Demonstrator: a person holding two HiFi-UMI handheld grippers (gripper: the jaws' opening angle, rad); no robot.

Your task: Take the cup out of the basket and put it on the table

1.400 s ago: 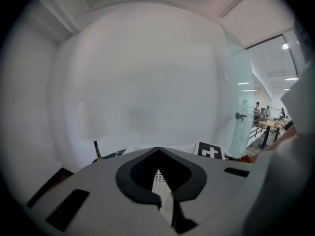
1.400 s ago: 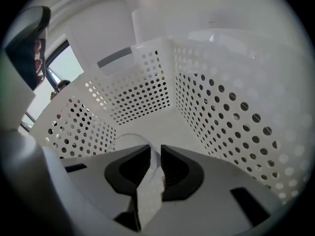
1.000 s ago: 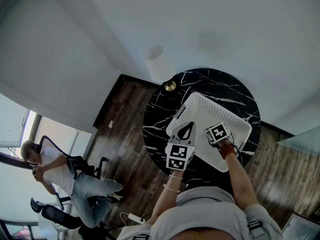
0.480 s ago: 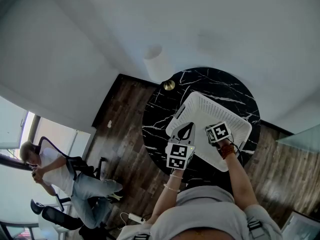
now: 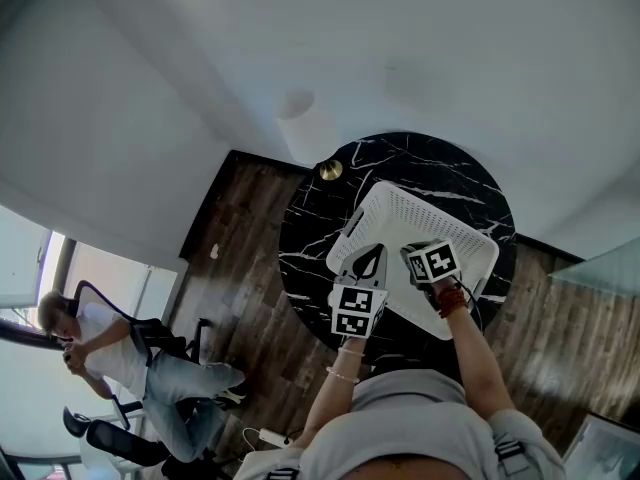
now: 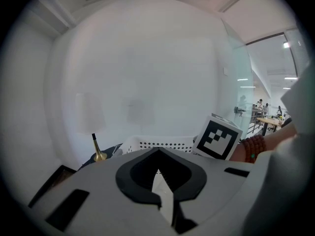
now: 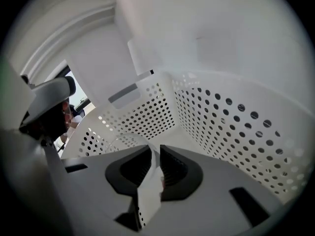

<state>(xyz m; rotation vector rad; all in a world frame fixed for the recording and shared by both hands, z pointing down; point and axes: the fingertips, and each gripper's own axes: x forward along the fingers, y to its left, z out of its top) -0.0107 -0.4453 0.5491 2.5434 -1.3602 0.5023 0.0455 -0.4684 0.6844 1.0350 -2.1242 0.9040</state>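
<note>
Right gripper view: the right gripper (image 7: 155, 157) is down inside the basket (image 7: 231, 117), with perforated walls on every side. Its fingers have just been closing and now stand narrowly apart, pinching the thin wall of a clear cup (image 7: 129, 142). The cup's rim arcs just beside them, toward the basket's far corner. I judge this a grip, though the cup is see-through and faint. I cannot tell whether its base is off the basket floor.

Head view places the right gripper (image 5: 410, 256) within the basket's rim; I cannot make out the cup there. The left gripper (image 5: 372, 254) sits at the basket's edge nearest the operator. In its own view its fingers meet at the tips with nothing between them.

Status: grasp made, extraction not complete; the cup is inside the basket. Remaining, in my judgement: raise it over the basket's rim, carry it to bare table (image 5: 315, 233) beside the basket, set it upright and release.
</note>
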